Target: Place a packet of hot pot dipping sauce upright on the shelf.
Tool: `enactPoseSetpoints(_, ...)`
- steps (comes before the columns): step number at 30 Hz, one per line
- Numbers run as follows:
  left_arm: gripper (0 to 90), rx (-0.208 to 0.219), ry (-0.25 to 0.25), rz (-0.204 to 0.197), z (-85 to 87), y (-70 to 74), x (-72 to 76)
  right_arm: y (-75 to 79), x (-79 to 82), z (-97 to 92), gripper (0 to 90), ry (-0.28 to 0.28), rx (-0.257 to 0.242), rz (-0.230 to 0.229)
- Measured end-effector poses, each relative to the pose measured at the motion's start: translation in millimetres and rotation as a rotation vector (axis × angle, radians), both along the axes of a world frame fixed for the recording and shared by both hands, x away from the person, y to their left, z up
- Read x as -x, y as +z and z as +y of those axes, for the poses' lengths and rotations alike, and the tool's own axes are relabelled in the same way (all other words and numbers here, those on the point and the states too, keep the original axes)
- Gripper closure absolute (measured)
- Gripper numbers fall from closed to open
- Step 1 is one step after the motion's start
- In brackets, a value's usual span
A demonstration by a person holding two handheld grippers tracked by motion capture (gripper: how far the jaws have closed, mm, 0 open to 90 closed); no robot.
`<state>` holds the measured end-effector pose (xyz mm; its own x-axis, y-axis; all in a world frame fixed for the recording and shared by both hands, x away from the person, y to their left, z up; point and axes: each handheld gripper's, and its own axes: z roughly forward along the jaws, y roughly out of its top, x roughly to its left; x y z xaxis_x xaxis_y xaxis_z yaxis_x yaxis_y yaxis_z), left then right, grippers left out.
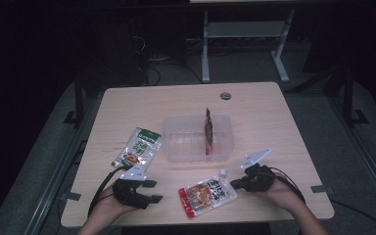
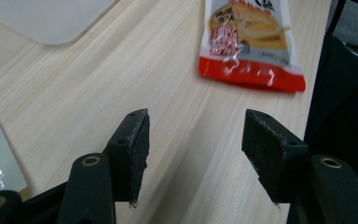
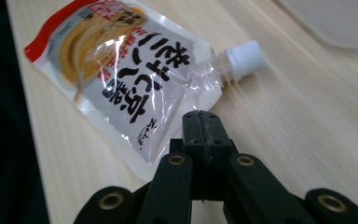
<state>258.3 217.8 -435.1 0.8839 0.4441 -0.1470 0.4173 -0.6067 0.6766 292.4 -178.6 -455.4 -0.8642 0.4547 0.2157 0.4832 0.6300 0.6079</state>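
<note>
A red-and-white spouted pouch (image 1: 206, 195) (image 3: 121, 79) lies flat near the table's front edge, its white cap (image 3: 244, 56) pointing toward the container. My right gripper (image 1: 233, 184) (image 3: 200, 116) is shut, jaws pressed together, with its tip at the pouch's edge near the spout; I see nothing held between them. My left gripper (image 1: 155, 191) (image 2: 193, 140) stands open over bare wood, to the left of the pouch (image 2: 249, 42). A green pouch (image 1: 138, 147) lies flat at the left. A dark red pouch (image 1: 208, 129) stands on edge inside a clear plastic container (image 1: 176, 147).
The container sits mid-table; its corner shows in the left gripper view (image 2: 46, 18) and in the right gripper view (image 3: 335, 23). A round grommet (image 1: 225, 95) is set in the table's far side. Beyond the table stands a white desk frame (image 1: 205, 49) on dark floor.
</note>
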Motion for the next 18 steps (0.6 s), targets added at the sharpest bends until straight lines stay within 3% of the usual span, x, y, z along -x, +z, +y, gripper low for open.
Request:
enactPoseSetpoints(8,47.2,-0.027,-0.059,0.007,-15.6,-3.0,4.1,0.0,8.1,21.7,89.7,0.063,0.007,-0.007)
enactPoseSetpoints(11,57.6,-0.027,-0.080,0.011,-26.2,-1.9,5.3,2.1,9.1,20.1,89.5,0.046,-0.004,0.004)
enactPoseSetpoints(15,76.3,-0.044,-0.108,0.029,-42.8,-2.2,8.0,5.2,11.1,11.5,82.1,0.008,-0.027,0.014)
enactPoseSetpoints(18,84.8,-0.068,-0.124,0.033,-49.1,-3.8,10.0,6.9,14.8,6.6,75.8,-0.009,-0.037,0.026)
